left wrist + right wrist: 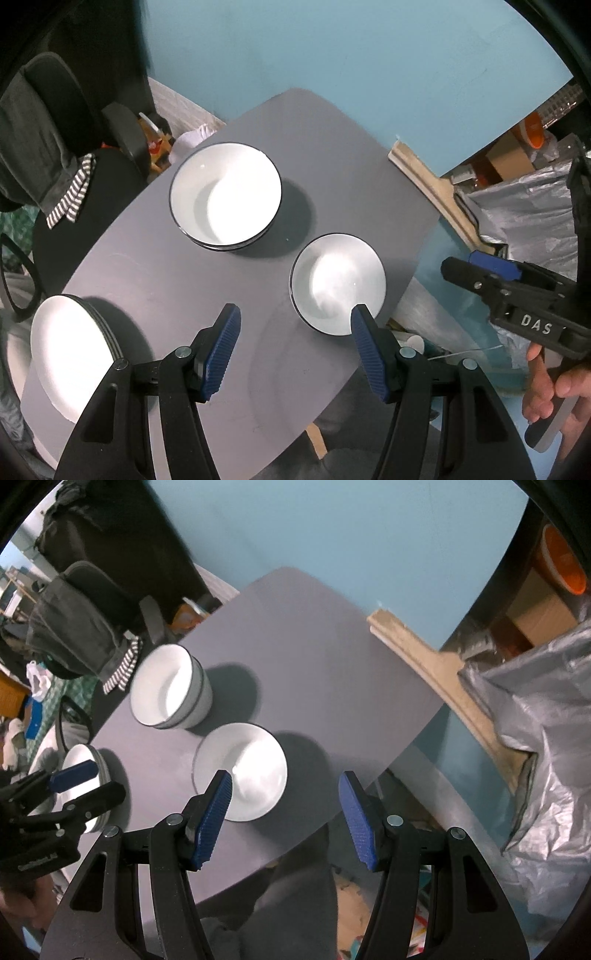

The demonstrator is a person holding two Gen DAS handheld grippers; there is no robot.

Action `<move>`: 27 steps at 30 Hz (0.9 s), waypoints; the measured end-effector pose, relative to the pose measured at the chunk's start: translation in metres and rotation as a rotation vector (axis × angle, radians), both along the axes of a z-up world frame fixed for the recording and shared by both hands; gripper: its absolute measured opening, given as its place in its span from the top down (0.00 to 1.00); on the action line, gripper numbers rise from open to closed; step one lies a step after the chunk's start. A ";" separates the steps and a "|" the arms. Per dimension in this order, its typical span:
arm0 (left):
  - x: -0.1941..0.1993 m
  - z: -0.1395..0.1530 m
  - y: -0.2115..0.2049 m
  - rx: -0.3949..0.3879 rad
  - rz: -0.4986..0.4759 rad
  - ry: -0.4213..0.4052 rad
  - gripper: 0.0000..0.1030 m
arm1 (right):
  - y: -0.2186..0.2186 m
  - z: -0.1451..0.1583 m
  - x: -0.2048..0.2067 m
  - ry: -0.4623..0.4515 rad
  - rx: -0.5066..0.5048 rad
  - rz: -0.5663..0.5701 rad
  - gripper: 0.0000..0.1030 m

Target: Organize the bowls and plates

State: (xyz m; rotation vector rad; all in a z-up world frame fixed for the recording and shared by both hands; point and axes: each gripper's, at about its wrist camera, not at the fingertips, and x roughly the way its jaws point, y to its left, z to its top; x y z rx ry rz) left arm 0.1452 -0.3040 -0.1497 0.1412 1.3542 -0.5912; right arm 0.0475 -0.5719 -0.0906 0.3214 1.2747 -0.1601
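Note:
A stack of white bowls with dark rims (225, 194) stands at the far left of the grey table (332, 155); it also shows in the right wrist view (171, 686). A single white bowl (338, 284) sits near the table's right edge, also seen in the right wrist view (242, 771). A stack of white plates (72, 354) lies at the near left, partly hidden in the right wrist view (79, 760). My left gripper (295, 319) is open and empty above the table. My right gripper (286, 786) is open and empty, just right of the single bowl; it appears in the left wrist view (465, 264).
A blue wall rises behind the table. A wooden board (424, 657) and silver plastic sheeting (535, 720) lie to the right. A black chair with grey clothes (40, 147) stands to the left. Boxes and an orange lid (561, 561) are at the far right.

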 end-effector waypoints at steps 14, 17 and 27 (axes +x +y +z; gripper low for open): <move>0.006 -0.061 -0.024 0.061 -0.019 0.038 0.39 | -0.010 -0.070 0.013 0.069 0.050 0.007 0.43; 0.008 -0.071 -0.027 0.063 -0.017 0.048 0.39 | -0.014 -0.080 0.016 0.072 0.074 -0.005 0.43; 0.014 -0.100 -0.035 0.089 -0.017 0.085 0.39 | -0.018 -0.113 0.026 0.128 0.106 0.015 0.43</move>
